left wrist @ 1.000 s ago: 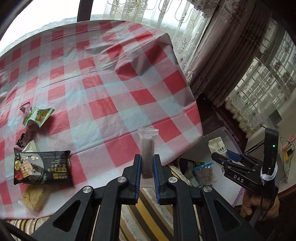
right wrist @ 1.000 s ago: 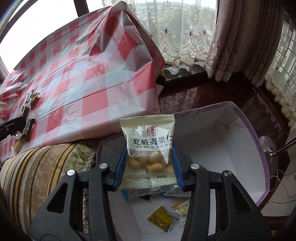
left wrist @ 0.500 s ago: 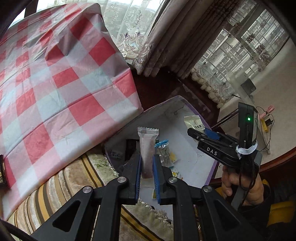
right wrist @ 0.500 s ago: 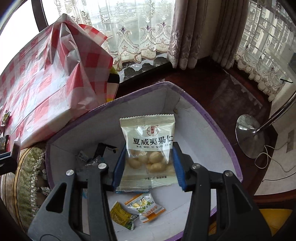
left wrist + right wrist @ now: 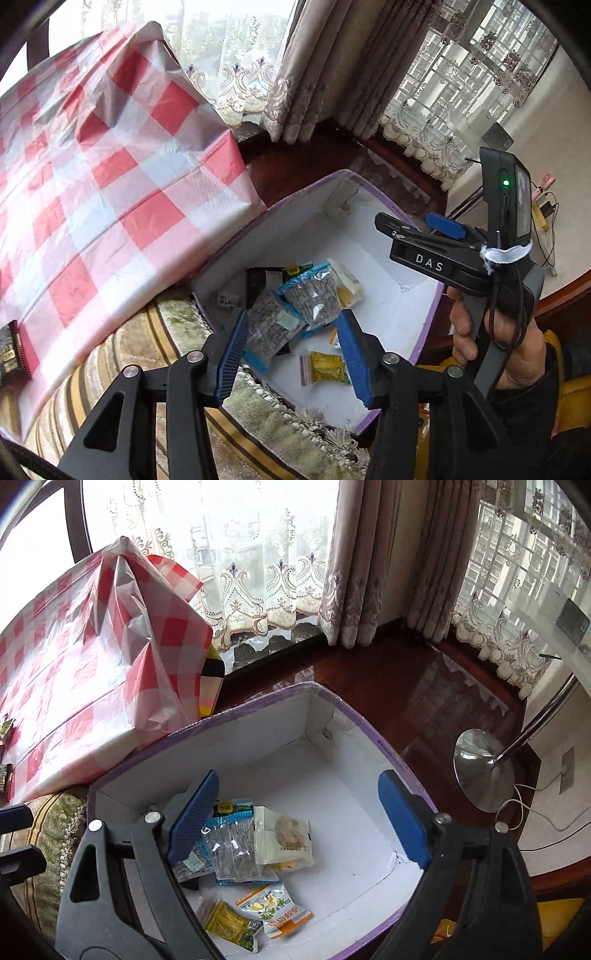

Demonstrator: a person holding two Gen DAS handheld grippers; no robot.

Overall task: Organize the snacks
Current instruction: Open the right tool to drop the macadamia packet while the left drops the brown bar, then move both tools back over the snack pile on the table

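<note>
From the left wrist, the left gripper (image 5: 290, 354) hangs over the near end of the box (image 5: 295, 206), its jaws opening with nothing pinched between the blue pads. Below them, inside the box, lie two clear packets (image 5: 295, 310) with blue seams, a pale packet (image 5: 345, 280) beyond them and a yellow sachet (image 5: 327, 367) nearer the front wall. The right gripper (image 5: 410, 236), held in a hand (image 5: 491, 343), sits above the box's right side. The checked cloth (image 5: 92, 177) drapes left of the box; a striped cushion (image 5: 258, 432) lies under its near edge.

From the right wrist, the right gripper (image 5: 295, 819) is also over the box (image 5: 369, 720), jaws opening wide and empty. The white nut packet (image 5: 284, 836) lies on the box floor atop a clear packet (image 5: 231, 853), with a yellow sachet (image 5: 227, 921) and an orange-edged sachet (image 5: 275, 910) toward the front wall. A lamp base (image 5: 480, 768) stands right of the box.
</note>
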